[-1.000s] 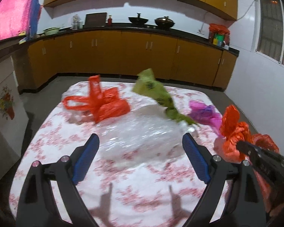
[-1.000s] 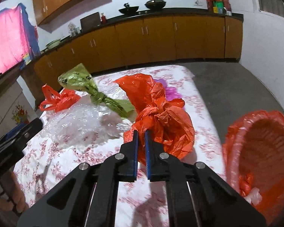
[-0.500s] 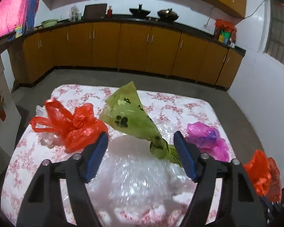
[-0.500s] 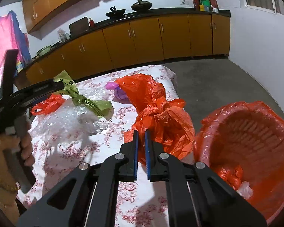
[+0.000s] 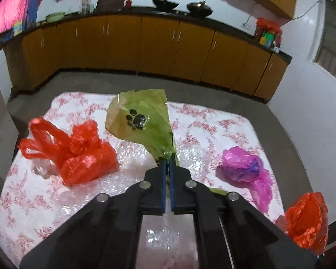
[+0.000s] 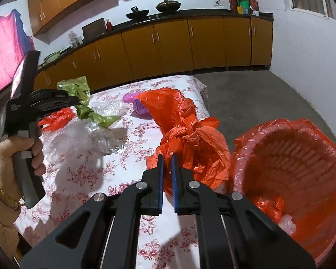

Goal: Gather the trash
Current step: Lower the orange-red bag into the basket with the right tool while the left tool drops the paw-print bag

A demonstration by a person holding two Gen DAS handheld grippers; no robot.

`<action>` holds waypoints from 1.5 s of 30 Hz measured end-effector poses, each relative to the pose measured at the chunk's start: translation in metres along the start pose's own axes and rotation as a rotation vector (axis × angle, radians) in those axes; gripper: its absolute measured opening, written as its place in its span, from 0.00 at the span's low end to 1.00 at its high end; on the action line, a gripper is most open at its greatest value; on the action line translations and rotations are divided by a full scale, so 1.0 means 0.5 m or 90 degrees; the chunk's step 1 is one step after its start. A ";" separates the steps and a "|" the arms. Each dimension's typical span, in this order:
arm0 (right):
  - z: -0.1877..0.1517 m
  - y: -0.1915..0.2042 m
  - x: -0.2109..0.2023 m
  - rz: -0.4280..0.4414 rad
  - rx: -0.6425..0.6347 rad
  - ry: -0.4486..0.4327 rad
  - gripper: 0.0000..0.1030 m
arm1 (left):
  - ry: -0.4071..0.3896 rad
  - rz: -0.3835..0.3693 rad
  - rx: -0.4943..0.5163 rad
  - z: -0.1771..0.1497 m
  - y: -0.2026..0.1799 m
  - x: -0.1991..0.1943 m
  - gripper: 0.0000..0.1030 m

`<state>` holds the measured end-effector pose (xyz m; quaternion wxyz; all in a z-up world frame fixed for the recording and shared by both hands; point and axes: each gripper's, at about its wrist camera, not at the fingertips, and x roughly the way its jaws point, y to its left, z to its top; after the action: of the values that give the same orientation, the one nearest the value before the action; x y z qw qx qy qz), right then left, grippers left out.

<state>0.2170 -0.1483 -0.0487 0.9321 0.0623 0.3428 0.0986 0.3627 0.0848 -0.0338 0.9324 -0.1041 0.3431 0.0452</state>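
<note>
Our left tongs (image 5: 167, 161) have just been closing and now clamp the twisted neck of the green paw-print bag (image 5: 143, 123), above the bubble wrap (image 5: 132, 157) on the flowered counter (image 5: 224, 121). Our right tongs (image 6: 166, 159) pinch the knotted orange bag (image 6: 190, 134) just beside the orange-lined basket (image 6: 291, 157)

Room: I see orange cabinets (image 5: 159, 44) under a dark counter (image 6: 190, 13).
Counter: two woks (image 5: 199, 7).
Left: pink cloth (image 6: 2, 53).
Floor: grey (image 6: 246, 89).
</note>
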 end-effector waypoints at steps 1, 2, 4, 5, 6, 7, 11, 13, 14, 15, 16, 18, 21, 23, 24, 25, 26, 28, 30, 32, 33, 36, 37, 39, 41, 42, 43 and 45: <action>0.001 -0.002 -0.006 0.000 0.002 -0.004 0.07 | -0.006 -0.003 0.005 0.000 -0.002 -0.012 0.04; 0.003 -0.004 -0.014 0.000 0.004 -0.009 0.07 | -0.014 -0.006 0.011 0.000 -0.004 -0.025 0.04; 0.004 -0.007 -0.028 -0.001 0.006 -0.017 0.07 | -0.029 -0.014 0.025 -0.002 -0.009 -0.057 0.04; 0.006 -0.007 -0.037 -0.002 0.006 -0.022 0.07 | -0.033 -0.020 0.030 -0.003 -0.013 -0.072 0.04; 0.007 -0.008 -0.045 -0.003 0.007 -0.027 0.07 | -0.041 -0.026 0.038 -0.006 -0.018 -0.091 0.04; 0.009 -0.009 -0.052 -0.004 0.007 -0.031 0.07 | -0.047 -0.031 0.045 -0.010 -0.024 -0.109 0.04; 0.017 -0.018 -0.089 -0.010 0.010 -0.052 0.07 | -0.059 -0.057 0.069 -0.025 -0.051 -0.166 0.04; 0.019 -0.025 -0.111 -0.015 0.012 -0.064 0.07 | -0.064 -0.071 0.077 -0.035 -0.062 -0.189 0.04; 0.021 -0.028 -0.121 -0.019 0.013 -0.069 0.07 | -0.066 -0.077 0.083 -0.040 -0.068 -0.201 0.04; 0.022 -0.034 -0.134 -0.022 0.016 -0.075 0.07 | -0.069 -0.085 0.088 -0.044 -0.077 -0.214 0.04; 0.023 -0.041 -0.145 -0.026 0.020 -0.081 0.07 | -0.070 -0.091 0.093 -0.048 -0.085 -0.225 0.04; 0.023 -0.055 -0.164 -0.035 0.027 -0.089 0.07 | -0.073 -0.104 0.103 -0.060 -0.099 -0.249 0.04; 0.020 -0.079 -0.197 -0.045 0.040 -0.102 0.07 | -0.076 -0.123 0.120 -0.081 -0.121 -0.281 0.04; 0.016 -0.096 -0.219 -0.054 0.048 -0.110 0.07 | -0.074 -0.135 0.128 -0.092 -0.135 -0.296 0.04; 0.015 -0.103 -0.225 -0.057 0.051 -0.112 0.07 | -0.073 -0.142 0.134 -0.099 -0.143 -0.304 0.04; 0.012 -0.112 -0.234 -0.061 0.054 -0.115 0.07 | -0.073 -0.147 0.139 -0.105 -0.150 -0.310 0.04; 0.010 -0.120 -0.243 -0.065 0.058 -0.117 0.07 | -0.072 -0.154 0.145 -0.111 -0.159 -0.316 0.04; 0.006 -0.130 -0.255 -0.071 0.064 -0.119 0.07 | -0.071 -0.165 0.158 -0.124 -0.178 -0.325 0.04; 0.000 -0.139 -0.267 -0.079 0.071 -0.122 0.07 | -0.067 -0.178 0.169 -0.134 -0.195 -0.332 0.04; -0.004 -0.148 -0.274 -0.086 0.077 -0.123 0.07 | -0.066 -0.190 0.180 -0.147 -0.214 -0.339 0.04; -0.005 -0.152 -0.278 -0.088 0.080 -0.124 0.07 | -0.066 -0.195 0.185 -0.153 -0.223 -0.342 0.04; -0.010 -0.166 -0.287 -0.097 0.087 -0.125 0.07 | -0.060 -0.214 0.196 -0.167 -0.247 -0.346 0.04; -0.012 -0.172 -0.290 -0.101 0.091 -0.125 0.07 | -0.058 -0.220 0.199 -0.170 -0.254 -0.346 0.04; -0.017 -0.180 -0.297 -0.106 0.098 -0.125 0.07 | -0.053 -0.233 0.205 -0.178 -0.269 -0.345 0.04; -0.020 -0.189 -0.301 -0.112 0.105 -0.126 0.07 | -0.048 -0.249 0.210 -0.186 -0.285 -0.344 0.04; -0.021 -0.197 -0.304 -0.114 0.111 -0.126 0.07 | -0.046 -0.255 0.211 -0.189 -0.291 -0.343 0.04; -0.023 -0.201 -0.305 -0.116 0.114 -0.125 0.07 | -0.042 -0.264 0.214 -0.193 -0.300 -0.342 0.04; -0.028 -0.212 -0.309 -0.120 0.119 -0.125 0.07 | -0.038 -0.278 0.218 -0.200 -0.315 -0.341 0.04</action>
<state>0.1076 -0.2857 0.0178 0.9563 0.1258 0.2624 -0.0283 0.1946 -0.0935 0.0281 0.9338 -0.0154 0.2875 -0.2126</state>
